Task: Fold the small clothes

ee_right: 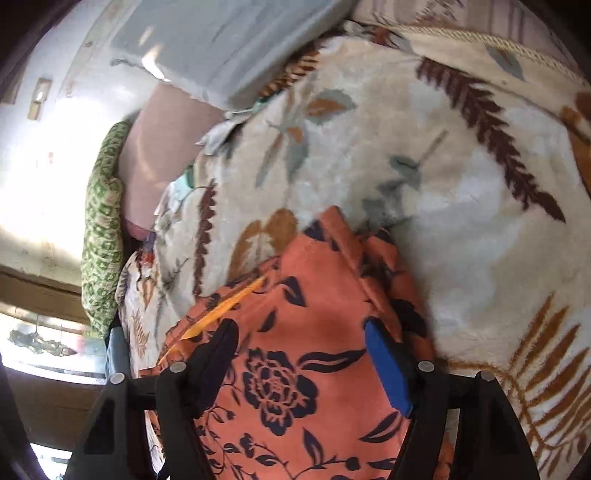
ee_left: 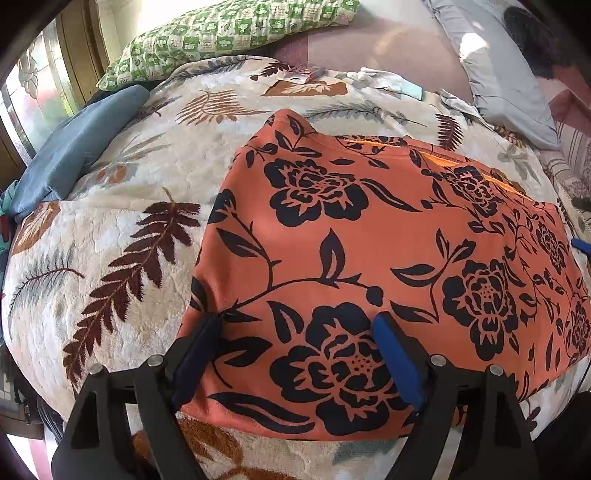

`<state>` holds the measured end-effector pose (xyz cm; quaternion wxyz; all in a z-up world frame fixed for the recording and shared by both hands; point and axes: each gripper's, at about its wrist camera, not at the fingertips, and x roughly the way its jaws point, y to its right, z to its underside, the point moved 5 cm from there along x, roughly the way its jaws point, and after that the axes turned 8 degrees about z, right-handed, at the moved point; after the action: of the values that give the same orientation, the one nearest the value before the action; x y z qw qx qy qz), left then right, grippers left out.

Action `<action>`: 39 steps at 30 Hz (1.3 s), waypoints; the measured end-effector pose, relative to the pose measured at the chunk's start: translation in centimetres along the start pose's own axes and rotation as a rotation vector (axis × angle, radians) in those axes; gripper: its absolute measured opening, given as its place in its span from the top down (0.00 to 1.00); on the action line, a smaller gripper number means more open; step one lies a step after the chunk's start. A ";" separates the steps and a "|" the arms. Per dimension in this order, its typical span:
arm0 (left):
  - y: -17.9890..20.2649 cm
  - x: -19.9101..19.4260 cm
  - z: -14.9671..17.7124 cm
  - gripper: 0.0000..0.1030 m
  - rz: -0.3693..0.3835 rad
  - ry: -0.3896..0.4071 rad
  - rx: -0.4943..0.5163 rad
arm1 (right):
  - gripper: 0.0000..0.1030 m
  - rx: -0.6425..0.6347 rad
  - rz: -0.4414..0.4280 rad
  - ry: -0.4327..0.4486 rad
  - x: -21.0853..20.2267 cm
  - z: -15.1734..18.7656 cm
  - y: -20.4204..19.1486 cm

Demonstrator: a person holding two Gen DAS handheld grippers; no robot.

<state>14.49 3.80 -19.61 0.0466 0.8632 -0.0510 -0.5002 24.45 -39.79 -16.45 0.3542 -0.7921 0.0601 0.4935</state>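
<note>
An orange garment with black flower print (ee_left: 369,258) lies folded flat on a cream blanket with leaf print (ee_left: 122,236). My left gripper (ee_left: 295,325) is open, its blue-padded fingers (ee_left: 395,354) spread just over the garment's near left corner. My right gripper (ee_right: 299,332) is open over the garment's other end (ee_right: 288,350), where a bright orange inner edge (ee_right: 225,306) shows and a fold rises toward the blanket (ee_right: 443,184). A blue tip of the right gripper (ee_left: 581,245) peeks in at the right edge of the left wrist view.
A green checked pillow (ee_left: 229,33), a blue cushion (ee_left: 74,155) and a grey pillow (ee_left: 498,74) lie around the blanket's far side. Small cloths (ee_left: 384,79) and a small packet (ee_left: 303,74) sit near the top. A window (ee_left: 37,85) is at the left.
</note>
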 end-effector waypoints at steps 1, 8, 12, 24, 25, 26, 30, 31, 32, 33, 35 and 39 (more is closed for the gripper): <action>0.1 0.0 0.0 0.16 -0.002 0.004 0.005 | 0.27 -0.030 -0.029 0.000 -0.1 -0.3 -1.1; -0.1 -0.3 0.0 0.15 0.023 -0.011 0.004 | 0.24 0.069 0.019 0.016 2.8 -1.7 1.7; -0.5 -1.7 0.0 0.15 0.044 0.012 -0.065 | 0.23 -0.034 -0.016 0.065 -2.2 2.3 0.1; -1.5 -3.4 1.0 0.15 -0.038 0.001 -0.072 | 0.21 0.021 -0.069 0.040 -5.6 11.7 4.3; -1.4 -4.1 0.8 0.15 -0.036 0.029 -0.066 | 0.21 -0.008 -0.076 0.073 -6.7 11.7 3.7; -1.4 -4.5 0.6 0.15 -0.036 0.046 -0.066 | 0.21 -0.028 -0.087 0.088 -7.3 11.9 3.3; -2.7 -2.5 2.0 0.15 -0.065 -0.058 -0.131 | 0.21 0.035 0.007 -0.018 -4.1 13.2 6.3; -3.3 -1.6 2.7 0.15 -0.071 -0.117 -0.160 | 0.21 0.081 -0.025 -0.040 -3.4 13.4 7.3; -3.8 -1.6 3.0 0.15 -0.042 -0.121 -0.198 | 0.21 0.111 -0.059 -0.004 -4.1 13.3 7.6; -4.2 -2.3 3.1 0.15 -0.032 -0.097 -0.234 | 0.21 0.118 -0.068 0.005 -4.8 13.2 7.4; -4.7 -4.0 2.8 0.15 -0.044 -0.036 -0.261 | 0.21 0.062 -0.050 0.053 -6.4 13.1 6.3; -5.3 -3.6 3.0 0.15 -0.062 -0.045 -0.238 | 0.20 0.017 -0.039 0.054 -5.7 13.7 6.4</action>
<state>10.33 9.41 -18.66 0.1319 0.8412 0.0343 -0.5232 8.58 -37.49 -18.54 0.3687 -0.8032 0.0582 0.4643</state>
